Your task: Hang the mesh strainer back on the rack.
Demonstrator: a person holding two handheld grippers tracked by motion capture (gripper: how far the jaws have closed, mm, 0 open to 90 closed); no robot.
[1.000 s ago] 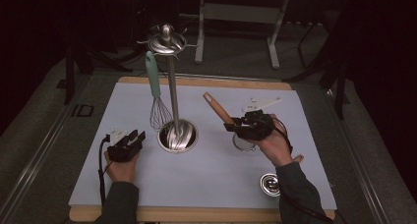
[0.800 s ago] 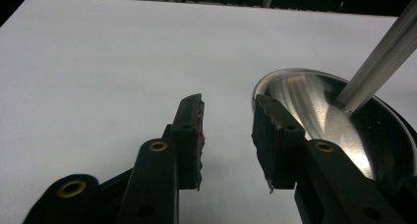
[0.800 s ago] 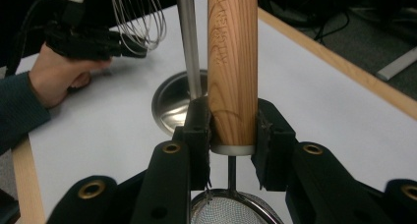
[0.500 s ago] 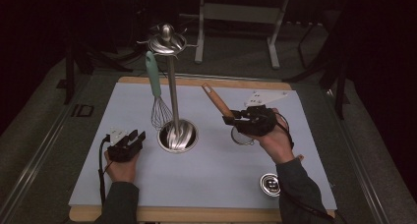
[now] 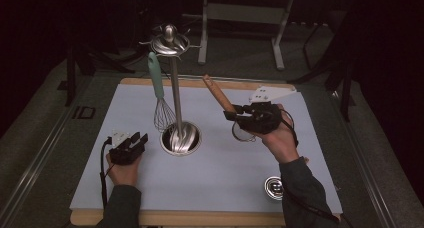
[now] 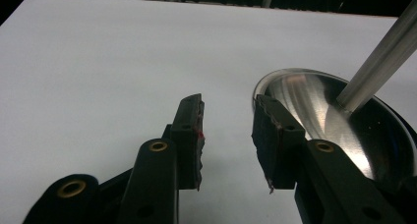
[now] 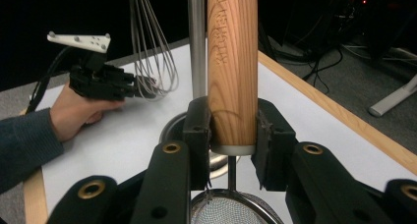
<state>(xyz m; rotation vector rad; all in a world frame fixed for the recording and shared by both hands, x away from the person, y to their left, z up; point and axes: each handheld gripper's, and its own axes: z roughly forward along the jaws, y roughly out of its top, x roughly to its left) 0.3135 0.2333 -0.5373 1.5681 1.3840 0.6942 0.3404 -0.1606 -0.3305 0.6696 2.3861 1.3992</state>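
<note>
The right claw point(image 7: 230, 135) is pinched on the round wooden handle of a small metal mesh strainer point(image 7: 232, 62), which is held clear of the white-covered table point(image 5: 225, 163); the mesh bowl hangs below the jaws. In the high view the handle point(image 5: 218, 93) is tilted up and away toward the polished steel utensil stand point(image 5: 175, 88). A teal-handled wire whisk point(image 5: 159, 95) appears to hang from the stand's top. The left claw point(image 6: 227, 130) is spread, holding nothing, low over the table just beside the stand's dished base point(image 6: 339, 116).
</note>
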